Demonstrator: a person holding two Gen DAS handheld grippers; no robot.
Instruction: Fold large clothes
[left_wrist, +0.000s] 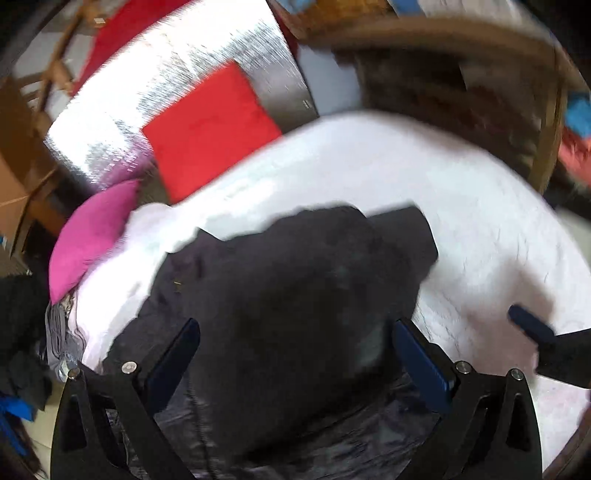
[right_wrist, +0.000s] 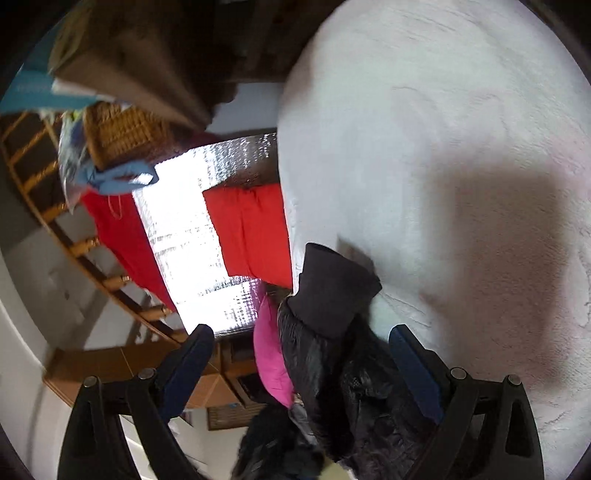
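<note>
Black jacket (left_wrist: 295, 295), bunched and partly folded with a shiny lining showing, lies on a white-covered bed (left_wrist: 480, 221). Left gripper (left_wrist: 295, 343) hovers over it, fingers spread, grasping nothing. Right gripper (right_wrist: 301, 354) hovers alongside, likewise spread and empty.

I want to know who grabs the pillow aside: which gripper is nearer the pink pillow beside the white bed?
Probably the left. The left gripper hangs open over the black garment, the pink pillow just off its left; the right gripper sits farther right over the white bed cover.
</note>
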